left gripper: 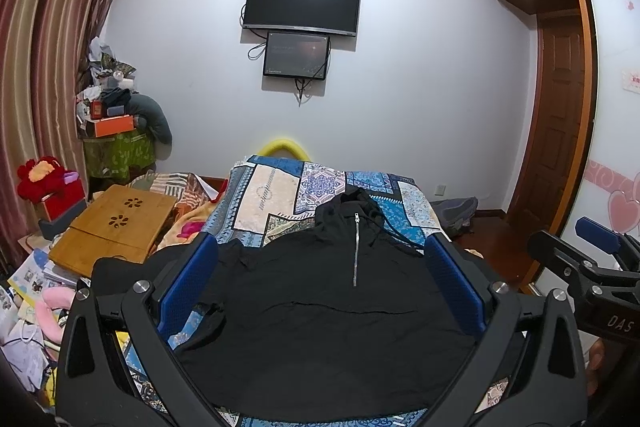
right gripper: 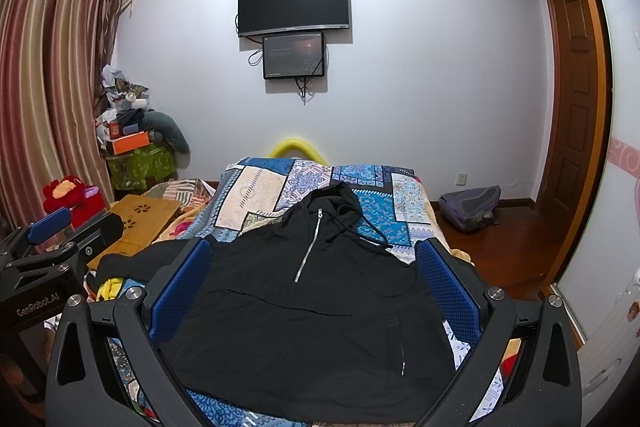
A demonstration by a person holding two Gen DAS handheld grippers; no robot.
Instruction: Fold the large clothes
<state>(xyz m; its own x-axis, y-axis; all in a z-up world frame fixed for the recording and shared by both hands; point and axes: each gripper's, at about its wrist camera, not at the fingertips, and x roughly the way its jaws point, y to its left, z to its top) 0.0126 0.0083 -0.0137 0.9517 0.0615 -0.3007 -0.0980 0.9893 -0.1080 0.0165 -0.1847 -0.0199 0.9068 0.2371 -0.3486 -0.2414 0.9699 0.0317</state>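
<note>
I held both claws spread and empty above the hoodie (left gripper: 320,307) on the bed (left gripper: 272,195); left claw (left gripper: 320,287), right claw (right gripper: 316,287). To fold well, I judged each should pinch a shoulder corner; the left sleeve (left gripper: 132,267) trailed off sideways.

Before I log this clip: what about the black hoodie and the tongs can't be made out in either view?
- Black hoodie: bottom hem cut off by the frame edge and left tongs, left wrist view.
- Hoodie's left sleeve: partly behind a blue pad, right wrist view.
- Small wall screen: text too small to read.
</note>
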